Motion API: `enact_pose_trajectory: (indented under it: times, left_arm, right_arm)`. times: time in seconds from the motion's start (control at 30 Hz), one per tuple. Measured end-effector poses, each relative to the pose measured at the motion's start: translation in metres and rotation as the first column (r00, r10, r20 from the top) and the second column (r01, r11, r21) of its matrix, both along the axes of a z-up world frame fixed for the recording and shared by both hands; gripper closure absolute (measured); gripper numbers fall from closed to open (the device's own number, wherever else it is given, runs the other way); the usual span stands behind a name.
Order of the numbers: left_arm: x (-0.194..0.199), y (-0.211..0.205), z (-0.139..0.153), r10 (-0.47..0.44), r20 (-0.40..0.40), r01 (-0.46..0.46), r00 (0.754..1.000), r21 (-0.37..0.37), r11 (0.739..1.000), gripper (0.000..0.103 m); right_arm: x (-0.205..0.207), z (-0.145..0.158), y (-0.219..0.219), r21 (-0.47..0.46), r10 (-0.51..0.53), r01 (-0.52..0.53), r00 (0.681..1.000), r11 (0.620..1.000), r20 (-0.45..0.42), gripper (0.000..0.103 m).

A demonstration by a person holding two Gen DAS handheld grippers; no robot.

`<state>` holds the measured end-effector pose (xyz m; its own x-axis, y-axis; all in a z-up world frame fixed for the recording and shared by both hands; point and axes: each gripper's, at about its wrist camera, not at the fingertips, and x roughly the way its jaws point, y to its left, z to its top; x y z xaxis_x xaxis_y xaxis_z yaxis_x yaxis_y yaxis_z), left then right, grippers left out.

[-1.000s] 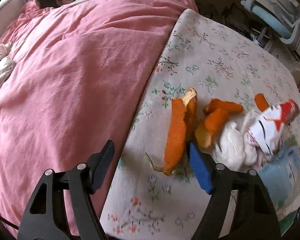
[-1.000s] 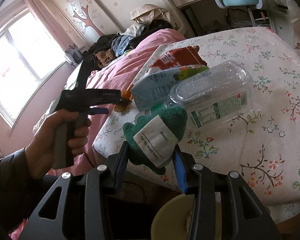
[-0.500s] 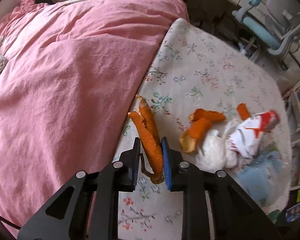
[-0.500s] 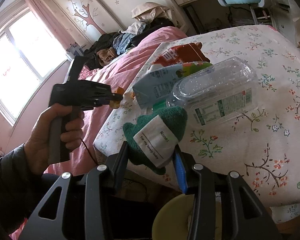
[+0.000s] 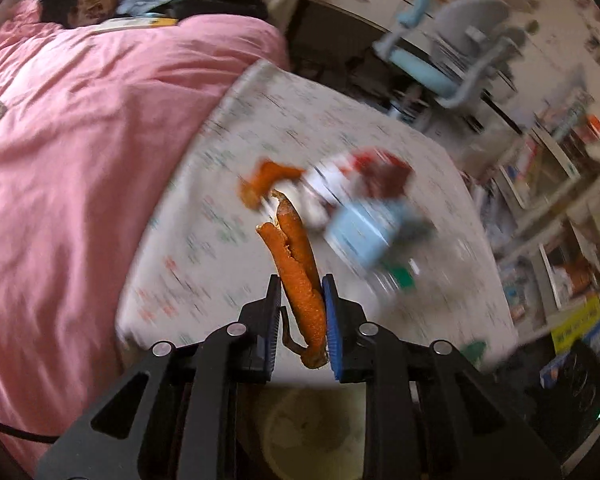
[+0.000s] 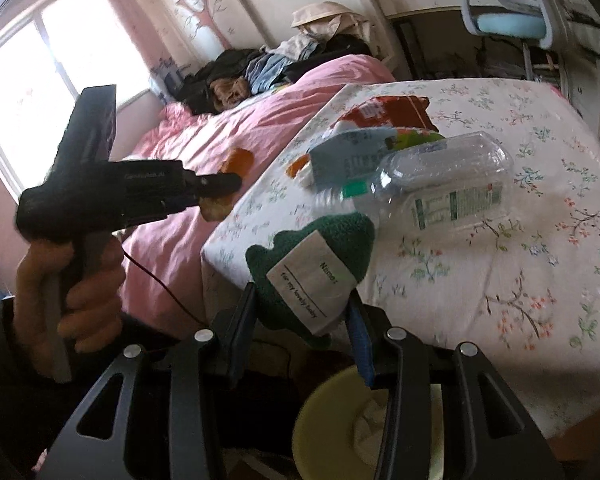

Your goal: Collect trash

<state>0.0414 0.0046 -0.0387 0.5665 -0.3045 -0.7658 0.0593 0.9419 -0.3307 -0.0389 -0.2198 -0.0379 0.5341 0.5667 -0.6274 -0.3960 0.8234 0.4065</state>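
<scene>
Orange peel in hand: left gripper (image 5: 300, 312) has its jaws nearly together, clamped on a long strip of orange peel (image 5: 298, 264); the strip is lifted off the bench (image 5: 228, 248) and stands up out of the jaws, with a yellowish bin (image 5: 316, 436) showing below the gripper
Green cloth in hand: right gripper (image 6: 304, 320) is partly open and closed onto a green cloth (image 6: 340, 236) with a white tag; it hangs at the near edge of the bench, above the bin rim
Done so far: two pieces are off the bench and gripped; neither is dropped yet; what already lies in the bin I cannot tell
Left to do: release both into the bin, then clear the remaining pile on the bench
Peel count: one strip held; at least one more orange piece (image 5: 266, 180) on the bench, blurred
Bottle count: one clear plastic bottle (image 6: 440, 192), lying on its side
Wrapper count: one red and white wrapper (image 6: 384, 114); one pale blue packet (image 6: 350, 156) against it
Bin count: one
Gripper count: two, each in a person's hand
</scene>
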Motion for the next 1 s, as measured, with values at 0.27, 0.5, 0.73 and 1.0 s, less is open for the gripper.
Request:
enact_pose_trajectory:
  times: [0.27,0.5,0.73,1.0]
  left_arm:
    - [-0.074,-0.053,-0.039,-0.134,-0.083,0.138,0.987,0.038,0.99,0.083]
    - [-0.104,-0.071,-0.052,-0.19,-0.134,0.203,0.973,0.09,0.975,0.068]
    - [-0.109,-0.053,-0.04,-0.096,-0.06,0.101,0.994,0.085,0.991,0.033]
    - [-0.107,-0.039,-0.024,0.009,0.038,-0.014,0.999,0.135,0.991,0.021]
  right_arm:
    - [-0.039,-0.011,-0.014,-0.102,-0.012,0.005,0.997,0.995,-0.07,0.056]
    - [-0.054,0.0,-0.028,-0.052,-0.085,0.084,0.996,0.995,-0.016,0.034]
    - [-0.055,0.008,-0.028,-0.022,-0.123,0.124,0.991,0.992,0.056,0.027]
    - [-0.05,0.003,-0.027,-0.028,-0.152,0.154,0.987,0.988,0.055,0.023]
